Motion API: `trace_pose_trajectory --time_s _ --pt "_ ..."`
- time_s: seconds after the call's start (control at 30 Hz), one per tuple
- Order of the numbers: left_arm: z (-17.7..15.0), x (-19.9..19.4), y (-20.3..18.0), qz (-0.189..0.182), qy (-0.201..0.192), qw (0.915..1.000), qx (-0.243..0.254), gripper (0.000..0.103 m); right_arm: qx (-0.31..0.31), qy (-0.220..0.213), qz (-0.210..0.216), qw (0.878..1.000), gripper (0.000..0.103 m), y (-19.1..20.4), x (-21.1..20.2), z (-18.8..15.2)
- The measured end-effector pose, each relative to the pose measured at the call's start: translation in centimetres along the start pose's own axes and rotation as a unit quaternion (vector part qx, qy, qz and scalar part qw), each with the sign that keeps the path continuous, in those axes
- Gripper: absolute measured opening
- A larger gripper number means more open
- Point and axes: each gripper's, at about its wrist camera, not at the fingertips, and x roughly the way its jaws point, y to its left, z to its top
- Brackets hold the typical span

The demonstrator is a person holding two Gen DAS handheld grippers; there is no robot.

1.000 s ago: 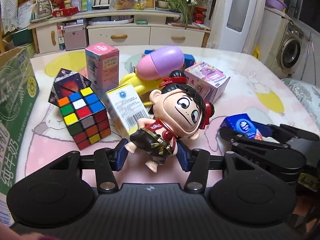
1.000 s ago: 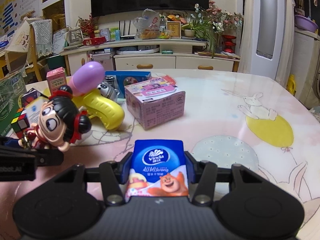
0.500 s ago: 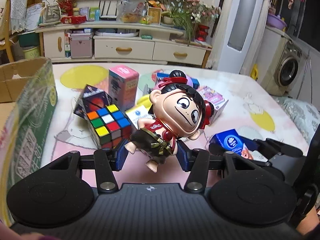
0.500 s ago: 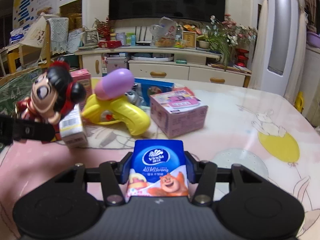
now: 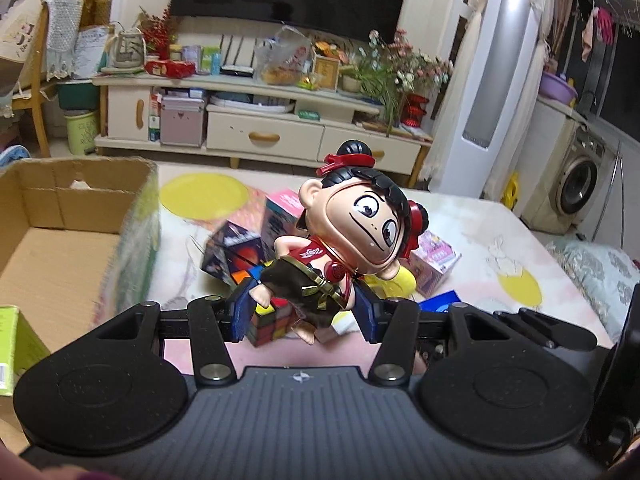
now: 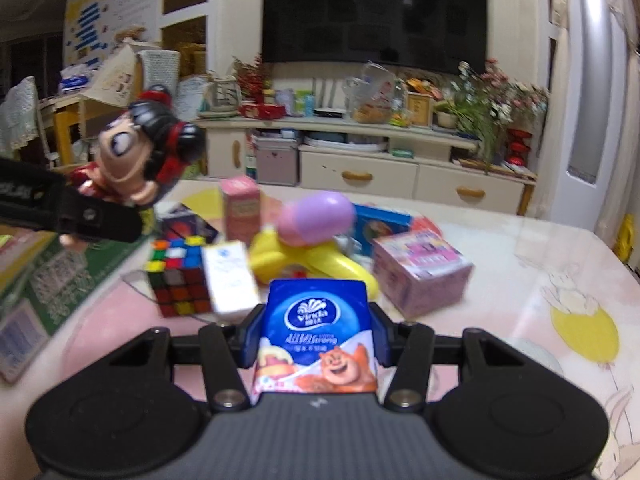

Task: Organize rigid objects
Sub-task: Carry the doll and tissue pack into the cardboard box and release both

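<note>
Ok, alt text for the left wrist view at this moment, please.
The left gripper holds a big-headed cartoon figurine by its body, raised above a cluttered table. An open cardboard box sits to the left; a Rubik's cube and small boxes lie behind the figurine. A TV cabinet fills the background.

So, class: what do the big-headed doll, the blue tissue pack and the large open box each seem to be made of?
Doll: probably hard plastic, its face shows glossy highlights. Tissue pack: likely thin printed plastic film, shiny. Open box: corrugated cardboard, matte brown inside.
</note>
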Motion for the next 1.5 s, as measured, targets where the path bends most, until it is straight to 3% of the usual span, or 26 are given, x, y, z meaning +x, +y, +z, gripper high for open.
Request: trace_pose_trajectory --time_s 0.33,0.53,0.67,1.0,1.1,1.17,1.43,1.47,1.5 --pt "1.8 -3.3 4.0 0.024 -0.043 0.9977 -0.046 0.063 -0.036 -0.029 0.055 0.997 0.051 5.2 -1.3 3.5" --pt "2.8 -4.2 7.5 0.066 -0.054 0.9926 -0.087 0.063 -0.055 -0.052 0.094 0.993 0.051 8.8 -1.5 6.2" --pt "3.1 -4.6 9.6 0.113 -0.065 0.9867 -0.096 0.063 -0.072 -0.061 0.123 0.988 0.051 11.4 -1.2 7.5" --pt "2.4 -3.1 13.1 0.184 -0.029 0.9719 -0.144 0.063 -0.131 -0.070 0.175 0.973 0.052 16.9 0.1 8.8" --pt "2.3 -2.8 13.0 0.203 -0.022 0.9672 -0.151 0.060 -0.156 -0.065 0.179 0.969 0.052 18.1 0.6 8.8" --pt "2.2 -3.1 13.3 0.203 -0.017 0.9657 -0.161 0.045 -0.163 -0.054 0.185 0.968 0.052 18.5 1.2 8.5" --pt "2.3 -3.6 13.1 0.206 -0.011 0.9646 -0.164 0.052 -0.187 -0.027 0.196 0.962 0.053 20.2 2.2 7.4" --pt "2.3 -3.6 13.2 0.210 -0.012 0.9634 -0.166 0.057 -0.190 -0.028 0.197 0.961 0.054 20.3 2.1 7.3" --pt "2.3 -3.7 13.2 0.211 -0.014 0.9629 -0.168 0.060 -0.193 -0.029 0.199 0.960 0.063 20.3 2.0 7.2"
